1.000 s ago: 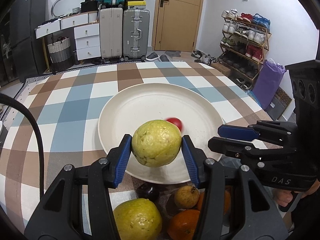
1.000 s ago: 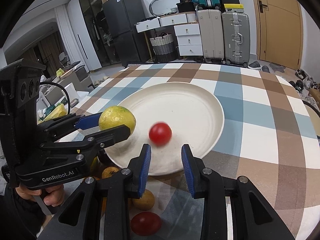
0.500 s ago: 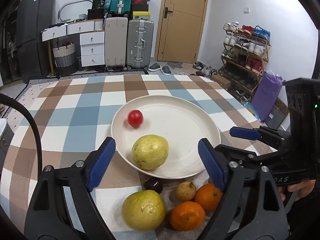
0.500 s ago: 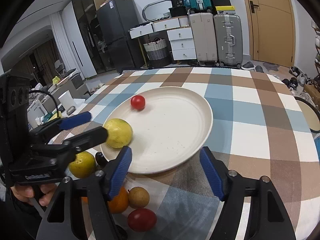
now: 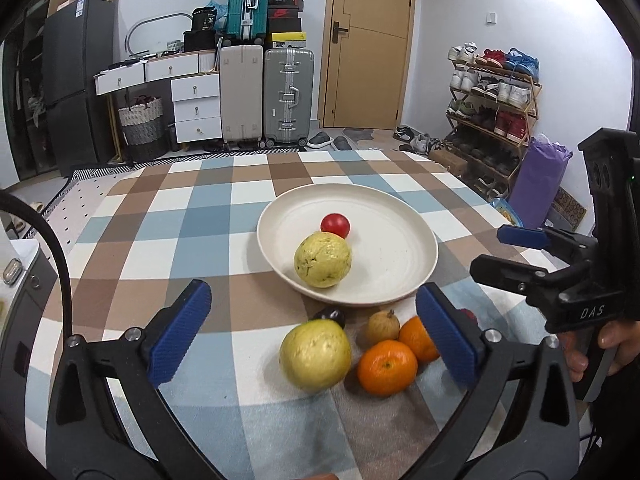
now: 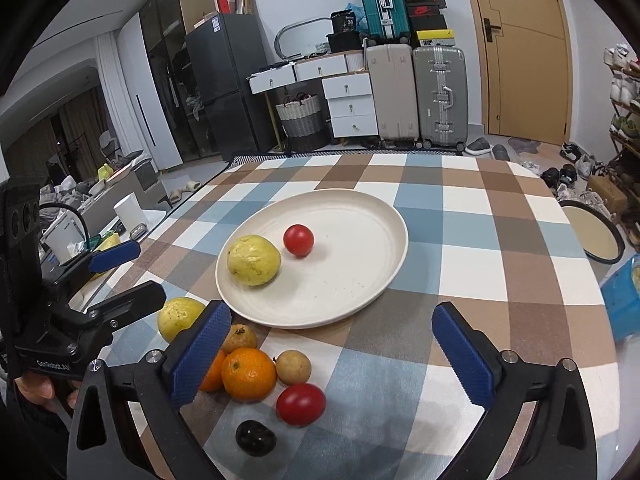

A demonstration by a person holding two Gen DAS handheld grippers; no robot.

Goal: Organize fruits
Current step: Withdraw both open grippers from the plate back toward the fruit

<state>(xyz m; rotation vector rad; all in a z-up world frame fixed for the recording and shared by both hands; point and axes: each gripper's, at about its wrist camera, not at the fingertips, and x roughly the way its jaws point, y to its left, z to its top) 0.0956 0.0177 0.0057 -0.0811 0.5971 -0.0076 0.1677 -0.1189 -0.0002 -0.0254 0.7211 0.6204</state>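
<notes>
Both grippers were empty with jaws spread wide: left gripper (image 5: 316,328) hovered over the loose fruit, right gripper (image 6: 332,348) beside it over the same cluster. On the plate (image 6: 360,216): one yellow-green guava (image 6: 253,259) near the left rim and one small red tomato (image 6: 298,240) just beside it. Off the plate, on the checked table (image 6: 480,240), near its front rim: one second guava (image 5: 315,355), two oranges (image 6: 248,374), one small brown round fruit (image 6: 293,367), one larger red tomato (image 6: 301,404), one dark plum-like fruit (image 6: 255,438). Count: two guavas, two tomatoes, two oranges, one brown fruit, one dark fruit; eight in all, six not yet plated. Handling judgement: guavas looked firm, fairly heavy and wide, needing near-full jaw opening, gripped across the widest part. Tomatoes looked smooth, soft-skinned and prone to roll or bruise; light squeeze at the equator advised. Oranges seemed firm with grippy peel, the easiest pick. Round fruit could roll on the shallow plate when released.
</notes>
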